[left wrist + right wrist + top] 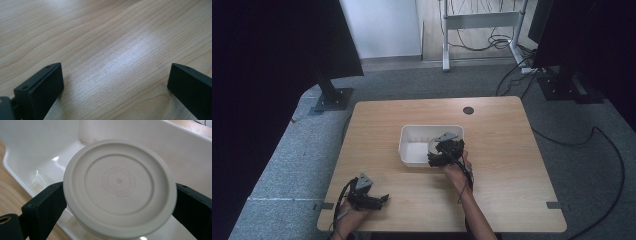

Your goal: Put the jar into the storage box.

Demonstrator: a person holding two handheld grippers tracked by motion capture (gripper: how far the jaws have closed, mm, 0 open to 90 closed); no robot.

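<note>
the right gripper (119, 192) is clamped on a round off-white lid (119, 187), one black jaw pressed against each side of its rim. the lid faces the gripper's camera flat-on, with raised concentric rings and a small ring of embossed lettering at its centre, too fine to read. it is held above the inside of a white plastic bin (37, 150), whose glossy floor and rounded corner lie behind and below it and whose far wall rises behind it. in the high view the right gripper (443, 150) sits over the near right part of the white bin (412, 132), with the person's right hand (457, 172) reaching in from the near edge of the table; the lid there shows only as a pale curve beside the gripper.

the left gripper (384, 199) rests low near the front left corner of the wooden table (502, 150), well apart from the bin, held by the left hand (344, 225). its jaws stand wide apart with nothing between them; in the left gripper view only bare wood grain with a soft patch of reflected light lies between them.

the bin stands near the middle of the table, and a small dark round hole (468, 110) lies in the tabletop towards the far edge
</note>
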